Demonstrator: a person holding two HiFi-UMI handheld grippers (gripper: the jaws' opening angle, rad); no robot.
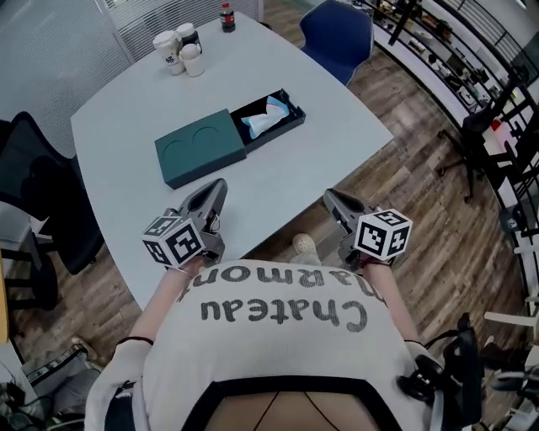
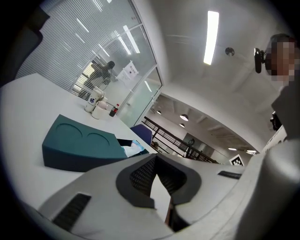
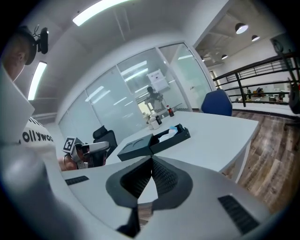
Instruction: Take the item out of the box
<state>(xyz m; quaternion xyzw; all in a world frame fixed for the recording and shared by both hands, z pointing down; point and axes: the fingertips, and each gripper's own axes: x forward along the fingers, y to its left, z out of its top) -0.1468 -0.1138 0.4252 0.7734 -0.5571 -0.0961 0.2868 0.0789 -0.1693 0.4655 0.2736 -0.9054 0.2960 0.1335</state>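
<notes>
A teal box sleeve (image 1: 200, 147) lies on the pale table (image 1: 328, 147), with its black inner tray (image 1: 286, 123) slid out to the right. A white and light-blue item (image 1: 264, 118) rests in the tray. My left gripper (image 1: 218, 185) hovers over the table's near edge, just short of the sleeve, shut and empty. My right gripper (image 1: 329, 197) hangs off the table's near right edge, also shut with nothing in it. The left gripper view shows the sleeve (image 2: 77, 145) and item (image 2: 136, 148) beyond the closed jaws. The right gripper view shows the sleeve (image 3: 136, 147), the tray (image 3: 174, 138) and the left gripper (image 3: 104, 146).
Paper cups (image 1: 178, 50) and a dark bottle (image 1: 227, 17) stand at the table's far end. A blue chair (image 1: 337, 34) sits at the far right corner and a black chair (image 1: 34, 194) at the left. Wooden floor lies to the right.
</notes>
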